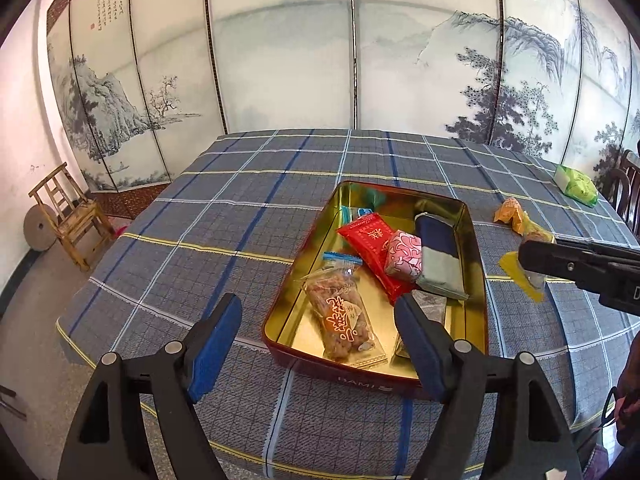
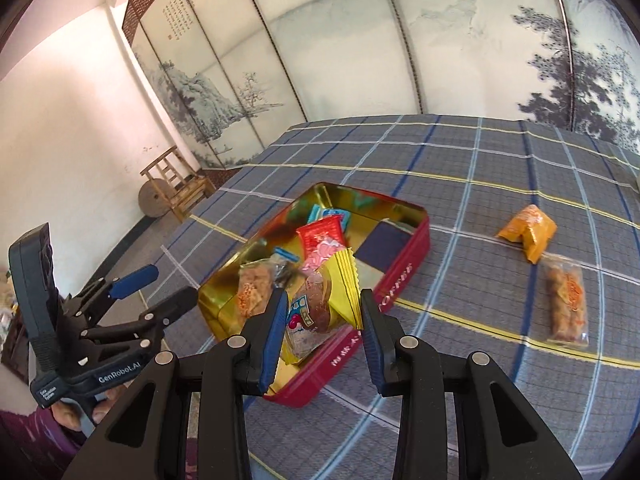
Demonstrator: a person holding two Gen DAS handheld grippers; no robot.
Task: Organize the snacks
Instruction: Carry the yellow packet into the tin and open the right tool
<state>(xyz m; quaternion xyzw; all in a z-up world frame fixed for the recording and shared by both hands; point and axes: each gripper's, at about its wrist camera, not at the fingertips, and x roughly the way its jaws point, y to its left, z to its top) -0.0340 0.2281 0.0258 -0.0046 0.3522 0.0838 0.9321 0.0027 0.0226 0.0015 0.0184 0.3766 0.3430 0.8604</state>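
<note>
A red tin with a gold inside (image 1: 478, 280) (image 2: 404, 276) sits on the plaid table and holds several snack packets: a clear bag of brown biscuits (image 1: 344, 316), a red packet (image 1: 368, 236), a pink one (image 1: 404, 256) and a dark blue one (image 1: 436, 240). My left gripper (image 1: 318, 342) is open and empty over the tin's near left corner. My right gripper (image 2: 324, 312) is shut on a yellow-edged clear snack packet (image 2: 320, 300) and holds it above the tin's near end. From the left wrist view the right gripper (image 1: 532, 264) shows with the packet (image 1: 520, 276).
On the cloth right of the tin lie an orange packet (image 2: 528, 230) (image 1: 510, 214) and a clear biscuit packet (image 2: 568, 304). A green packet (image 1: 578, 184) lies at the far right edge. A painted folding screen stands behind the table, a wooden chair (image 1: 70, 216) at the left.
</note>
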